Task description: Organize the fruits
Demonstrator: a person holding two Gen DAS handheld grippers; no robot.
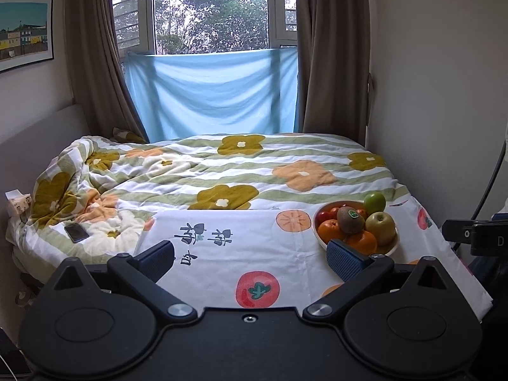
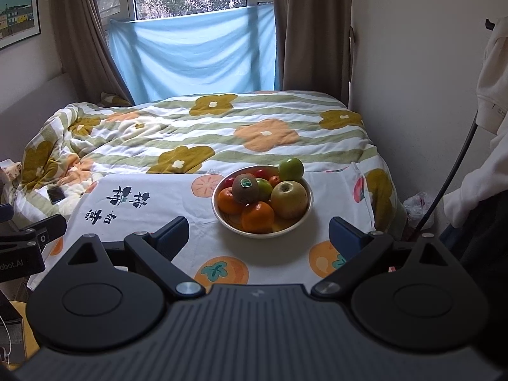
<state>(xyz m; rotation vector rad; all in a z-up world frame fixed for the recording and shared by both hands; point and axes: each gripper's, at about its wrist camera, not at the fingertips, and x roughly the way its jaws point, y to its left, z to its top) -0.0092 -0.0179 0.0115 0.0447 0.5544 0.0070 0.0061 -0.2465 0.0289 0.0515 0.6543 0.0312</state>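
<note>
A metal bowl (image 2: pixel 303 216) (image 1: pixel 393 247) piled with fruit stands on a white cloth printed with persimmons (image 2: pixel 158 203) (image 1: pixel 241 247). On top lie a kiwi with a green sticker (image 2: pixel 244 189) (image 1: pixel 349 220), a yellow-green apple (image 2: pixel 289 203) (image 1: pixel 381 227), a green apple (image 2: pixel 291 169) (image 1: pixel 374 202), oranges (image 2: pixel 257 217) (image 1: pixel 362 241) and small red fruits (image 2: pixel 262 173). My right gripper (image 2: pixel 258 236) is open, just in front of the bowl. My left gripper (image 1: pixel 252 258) is open too, with the bowl beyond its right finger.
The cloth covers a surface at the foot of a bed with a flowered quilt (image 2: pixel 190 133). A phone (image 1: pixel 76 232) lies on the quilt at left. A wall stands close on the right, and a person's white sleeve (image 2: pixel 489 171) and a black cable (image 2: pixel 451 174) are there.
</note>
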